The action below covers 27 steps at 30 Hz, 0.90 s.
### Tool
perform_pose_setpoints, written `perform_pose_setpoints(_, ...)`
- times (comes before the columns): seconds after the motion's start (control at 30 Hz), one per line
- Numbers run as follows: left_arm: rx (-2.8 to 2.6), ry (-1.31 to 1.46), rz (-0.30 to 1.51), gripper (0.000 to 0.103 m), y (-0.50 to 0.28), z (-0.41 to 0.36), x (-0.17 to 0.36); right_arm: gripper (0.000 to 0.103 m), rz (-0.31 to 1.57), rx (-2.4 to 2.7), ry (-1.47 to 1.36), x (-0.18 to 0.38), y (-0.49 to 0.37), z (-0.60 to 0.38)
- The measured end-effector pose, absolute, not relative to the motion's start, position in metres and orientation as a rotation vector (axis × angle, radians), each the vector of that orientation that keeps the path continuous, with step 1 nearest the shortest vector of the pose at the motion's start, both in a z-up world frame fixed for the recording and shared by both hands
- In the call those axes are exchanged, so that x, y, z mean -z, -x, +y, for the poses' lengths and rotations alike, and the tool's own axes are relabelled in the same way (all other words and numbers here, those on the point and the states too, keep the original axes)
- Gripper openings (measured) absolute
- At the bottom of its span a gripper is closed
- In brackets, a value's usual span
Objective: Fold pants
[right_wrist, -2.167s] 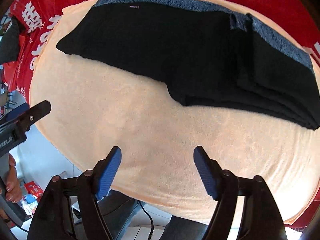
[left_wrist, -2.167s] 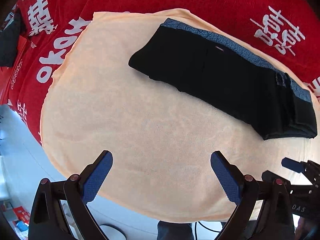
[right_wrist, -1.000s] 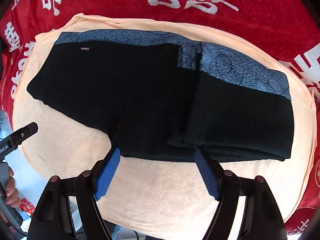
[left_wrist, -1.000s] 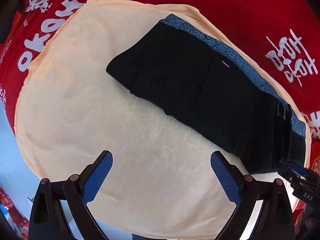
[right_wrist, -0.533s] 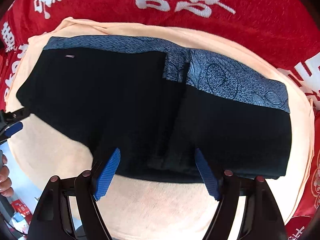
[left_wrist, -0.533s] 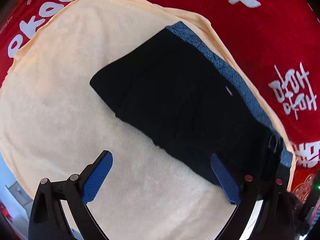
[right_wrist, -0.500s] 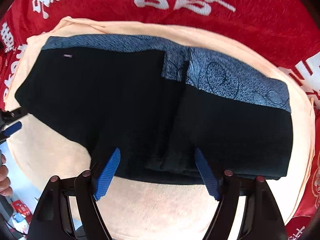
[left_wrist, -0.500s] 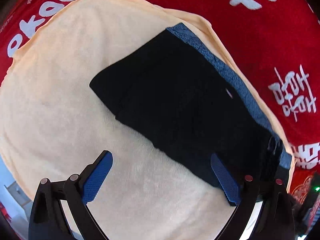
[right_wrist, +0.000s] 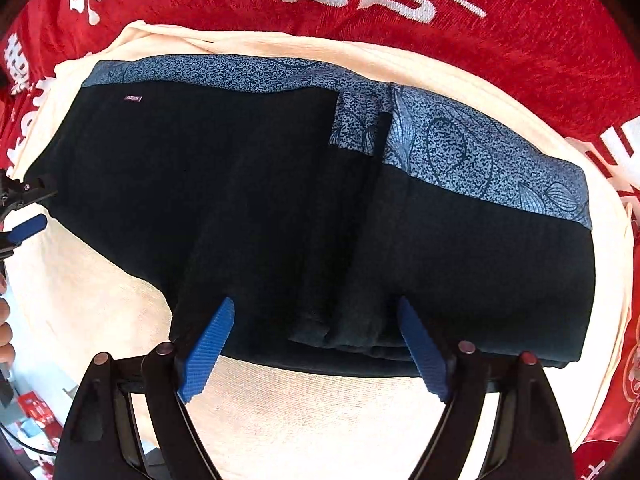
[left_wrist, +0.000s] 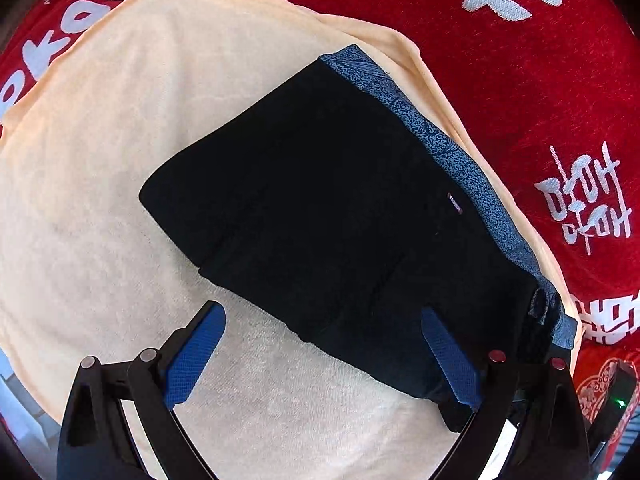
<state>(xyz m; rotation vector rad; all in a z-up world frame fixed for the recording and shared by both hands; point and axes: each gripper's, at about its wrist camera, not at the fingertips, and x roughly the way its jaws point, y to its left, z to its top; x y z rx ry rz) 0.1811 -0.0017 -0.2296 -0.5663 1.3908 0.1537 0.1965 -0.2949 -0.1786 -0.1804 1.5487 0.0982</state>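
In the left wrist view, the left gripper hangs over the near part of a peach terry towel, with its blue ribbed pads spread wide and nothing between them. The left pad sits above bare towel; the right pad overlaps the near edge of the folded black pants with a blue patterned waistband. Whether that pad touches the cloth cannot be told. The pants lie on the towel toward its far right side, with the waistband running along the towel's far edge. The towel is spread over a red plush cloth with white lettering, which shows beyond the towel's far and left edges.

In the right wrist view, the right gripper is also wide open and holds nothing. Both its blue pads overlap the near edge of the pants, on either side of the bunched folded layers there. The waistband lies along the far edge of the towel, with a folded section stacked on the right half. The left gripper's blue tip shows at the towel's left edge, beside the pants' left corner. The red cloth fills the far side.
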Motion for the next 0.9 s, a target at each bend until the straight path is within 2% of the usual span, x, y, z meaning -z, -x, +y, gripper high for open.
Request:
perform_pose_setpoints(0.33,-0.156,0.608,1.369,0.099,-0.178,0.010,0.234,0.088,1.547,-0.100,0.192,0.180,-0.198,-0.291)
perform_pose_setpoints(0.6,-0.093,0.817,1.206,0.099,-0.164,0.039,0.240,0.088,1.537,-0.104,0.197,0.184,-0.191,-0.286)
perform_pose_setpoints(0.9,-0.075,0.881,1.129,0.101,-0.166,0.044,0.238,0.088,1.515,-0.113,0.206,0.184,-0.179,-0.285)
